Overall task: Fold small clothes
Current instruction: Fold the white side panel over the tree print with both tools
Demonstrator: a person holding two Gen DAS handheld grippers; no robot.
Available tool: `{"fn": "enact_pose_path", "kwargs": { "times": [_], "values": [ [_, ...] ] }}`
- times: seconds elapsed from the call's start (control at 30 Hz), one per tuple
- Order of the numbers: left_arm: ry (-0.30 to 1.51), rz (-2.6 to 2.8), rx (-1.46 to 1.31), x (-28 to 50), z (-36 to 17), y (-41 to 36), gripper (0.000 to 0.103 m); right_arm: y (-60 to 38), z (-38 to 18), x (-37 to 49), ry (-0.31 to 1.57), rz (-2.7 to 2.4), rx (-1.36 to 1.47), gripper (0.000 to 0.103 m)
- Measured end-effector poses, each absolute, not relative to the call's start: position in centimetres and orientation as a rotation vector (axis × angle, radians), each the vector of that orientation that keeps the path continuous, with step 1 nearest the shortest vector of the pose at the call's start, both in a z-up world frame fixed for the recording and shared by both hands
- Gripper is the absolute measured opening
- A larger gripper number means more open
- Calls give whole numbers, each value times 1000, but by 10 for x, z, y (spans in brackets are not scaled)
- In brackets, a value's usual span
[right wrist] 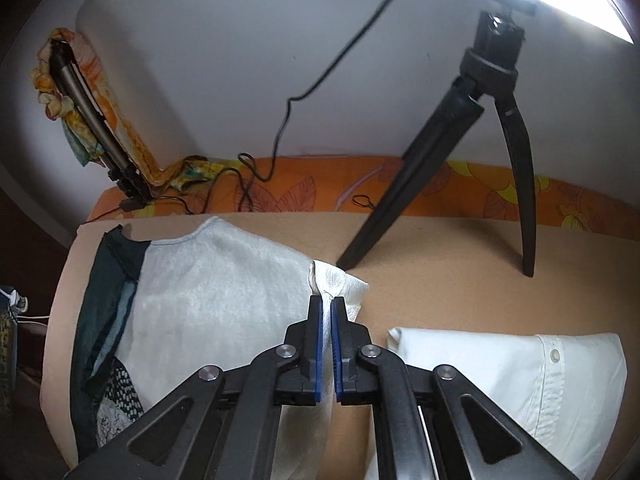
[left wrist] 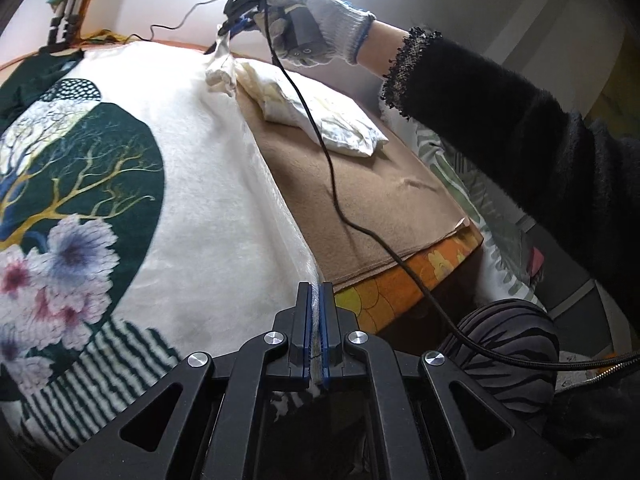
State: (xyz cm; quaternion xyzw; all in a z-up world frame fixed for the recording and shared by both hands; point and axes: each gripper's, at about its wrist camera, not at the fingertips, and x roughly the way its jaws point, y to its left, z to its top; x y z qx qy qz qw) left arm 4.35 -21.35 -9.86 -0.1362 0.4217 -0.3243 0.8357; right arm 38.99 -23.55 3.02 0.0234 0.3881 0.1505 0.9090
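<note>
White printed top (left wrist: 208, 184) edge is clenched by left tool (left wrist: 317, 312) and right tool (right wrist: 327, 312).

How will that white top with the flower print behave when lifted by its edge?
Probably floppy: the printed top drapes from the right tool pinching its far corner. Likely light, since thin pinches hold it. Its fuzzy surface suggests it won't slip easily from the left tool.

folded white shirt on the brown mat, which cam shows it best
The right wrist view shows the folded white shirt best: close, evenly lit, with a button and placket visible. The left wrist view shows it farther off and smaller, lying on the brown mat, crossed by a black cable.
</note>
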Motion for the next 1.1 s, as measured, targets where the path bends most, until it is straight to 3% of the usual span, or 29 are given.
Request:
{"fn": "enact_pose_path", "kwargs": {
  "times": [0.37,0.93,1.03,1.1],
  "values": [
    [839,-625,-331,26,-90,-166,2,-138,67,367,732,422,-59,1],
    [858,-540,-372,15,-109,-112,2,-13,17,378,814,538,-117,2],
    [857,-532,-372,13,-109,-104,2,-7,9,380,849,565,-90,11],
    [851,-527,-366,11,-105,-98,2,-13,14,375,846,586,-60,29]
  ]
}}
